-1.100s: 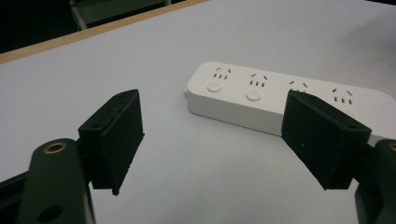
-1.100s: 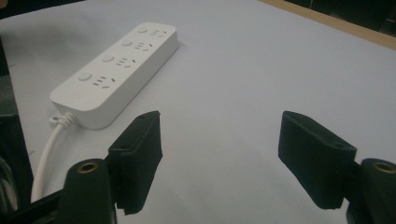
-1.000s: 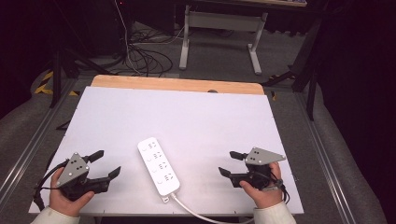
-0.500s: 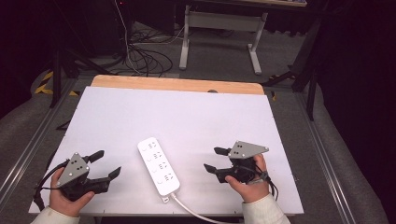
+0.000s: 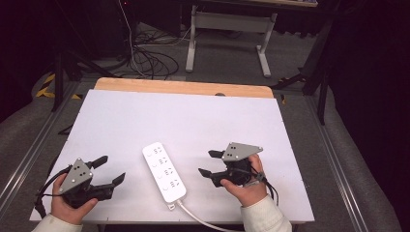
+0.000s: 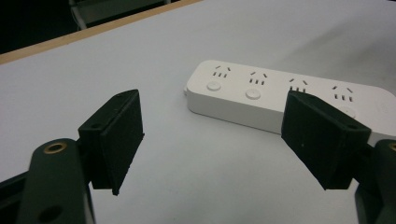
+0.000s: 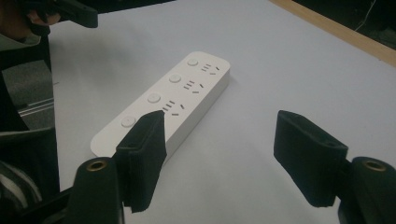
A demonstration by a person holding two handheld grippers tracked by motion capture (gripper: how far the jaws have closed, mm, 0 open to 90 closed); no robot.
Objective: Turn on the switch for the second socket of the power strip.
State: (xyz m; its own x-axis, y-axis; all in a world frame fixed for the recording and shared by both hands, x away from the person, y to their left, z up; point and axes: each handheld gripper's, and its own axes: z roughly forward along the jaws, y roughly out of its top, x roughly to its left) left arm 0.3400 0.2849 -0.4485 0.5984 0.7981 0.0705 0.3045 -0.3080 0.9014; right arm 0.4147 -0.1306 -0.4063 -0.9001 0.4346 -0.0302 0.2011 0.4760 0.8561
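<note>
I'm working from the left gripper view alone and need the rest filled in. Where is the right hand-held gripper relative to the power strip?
Observer: The right hand-held gripper is just right of the power strip, apart from it, with its jaws open and empty.
Operator: Where does the strip's cord run?
Observer: The white cord leaves the strip's near end and runs off the near edge of the table, towards the person.

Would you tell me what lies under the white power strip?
The power strip lies flat on the white table, its cable trailing off the near edge. Its underside is hidden.
</note>
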